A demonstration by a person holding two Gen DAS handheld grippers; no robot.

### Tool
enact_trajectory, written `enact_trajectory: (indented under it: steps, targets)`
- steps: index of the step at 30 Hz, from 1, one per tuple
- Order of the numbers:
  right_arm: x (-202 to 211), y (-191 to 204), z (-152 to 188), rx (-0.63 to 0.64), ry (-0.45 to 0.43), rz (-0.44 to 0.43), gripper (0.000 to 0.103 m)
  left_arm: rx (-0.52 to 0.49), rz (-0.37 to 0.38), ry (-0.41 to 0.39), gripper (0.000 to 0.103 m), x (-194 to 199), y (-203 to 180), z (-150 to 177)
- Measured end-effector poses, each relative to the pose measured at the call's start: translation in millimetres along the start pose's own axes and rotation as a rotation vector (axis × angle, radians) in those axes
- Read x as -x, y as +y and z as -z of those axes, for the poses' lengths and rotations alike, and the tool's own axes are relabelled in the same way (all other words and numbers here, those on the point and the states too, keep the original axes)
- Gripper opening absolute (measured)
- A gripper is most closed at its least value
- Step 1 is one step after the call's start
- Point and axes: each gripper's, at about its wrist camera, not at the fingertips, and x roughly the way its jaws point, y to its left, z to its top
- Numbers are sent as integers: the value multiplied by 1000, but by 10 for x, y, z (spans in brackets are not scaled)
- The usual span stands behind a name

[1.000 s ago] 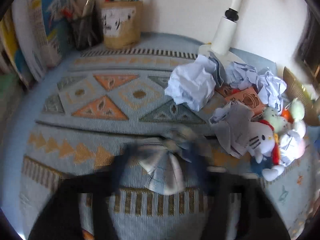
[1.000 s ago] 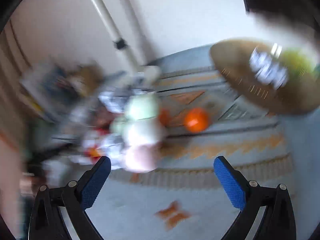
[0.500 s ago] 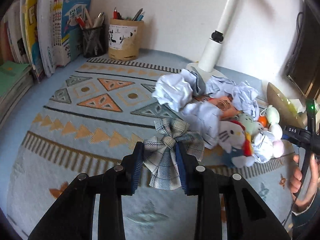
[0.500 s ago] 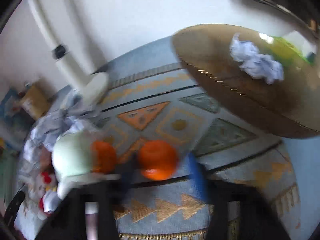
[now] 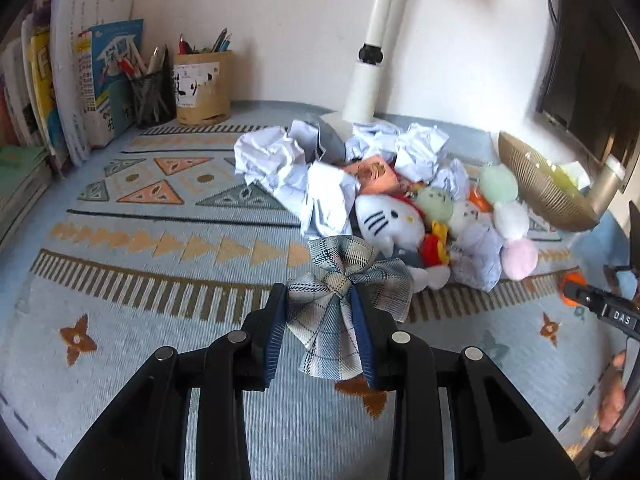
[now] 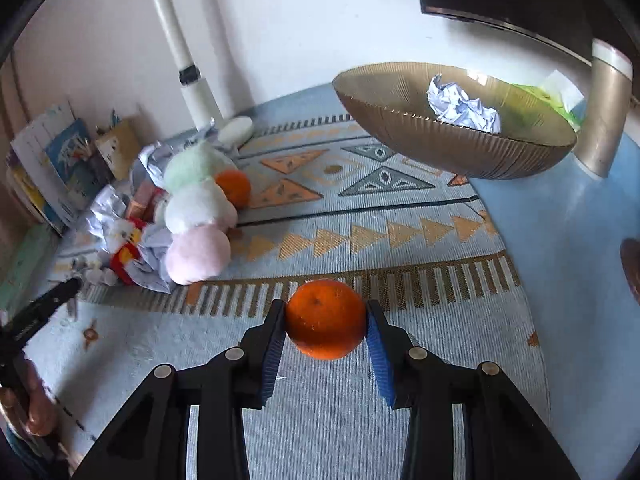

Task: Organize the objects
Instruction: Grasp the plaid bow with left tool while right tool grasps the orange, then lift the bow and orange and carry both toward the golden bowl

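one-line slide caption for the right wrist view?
Right tongs grip an orange above the patterned mat, gold bowl ahead holding crumpled paper.

Books (image 5: 60,92) upright beside pen cups (image 5: 203,87); lamp post (image 5: 370,48); patterned mat (image 5: 160,248).

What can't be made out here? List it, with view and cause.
- Left wrist view: bowl contents, hidden by its near wall.
- Left wrist view: orange in the right hand-held gripper, mostly covered by that gripper.
- Right wrist view: book titles, too small.
- Left wrist view: plaid bow lower tails, between the pads.
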Motion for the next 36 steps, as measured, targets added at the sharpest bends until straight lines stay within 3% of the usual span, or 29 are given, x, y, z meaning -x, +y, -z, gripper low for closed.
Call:
enact_trajectory:
  steps: [2, 6, 12, 14, 15, 17, 21, 24, 27, 28, 30, 32, 36]
  targets:
    - [-55, 42, 27, 5, 22, 35, 38, -28, -14, -19, 29, 13, -53, -1]
    - [-5, -15, 50, 8, 2, 25, 38, -65, -29, -23, 29, 13, -116, 4]
    - [39, -77, 76, -18, -1, -49, 38, -37, -15, -19, 29, 10, -51, -2]
    - [57, -109, 85, -25, 10, -118, 46, -35, -21, -22, 29, 15, -57, 2]
    - [56, -137, 90, -25, 31, -152, 59, -37, -23, -24, 29, 19, -67, 3]
    - [109, -180, 129, -19, 32, -176, 61, -48, -19, -20, 29, 13, -94, 3]
    - [198, -185, 257, 60, 33, -111, 67, -65, 2, -24, 29, 18, -113, 1]
    - [121, -157, 249, 49, 58, -150, 67, -60, 9, -24, 29, 17, -100, -4]
    - [44, -35, 173, 70, 52, -101, 66, -51, 18, -35, 29, 37, -89, -4]
    - [11, 0, 145, 79, 56, -46, 53, -50, 22, -31, 29, 29, -87, -6]
    - [-11, -14, 111, 77, 56, -47, 38, -60, 41, -24, 29, 27, -102, -8]
    - [18, -18, 111, 76, 48, -45, 38, -118, 88, -32, 29, 67, -184, 8]
    - [109, 44, 107, 136, 1, -73, 38, -182, 45, -20, 29, 48, -313, 38]
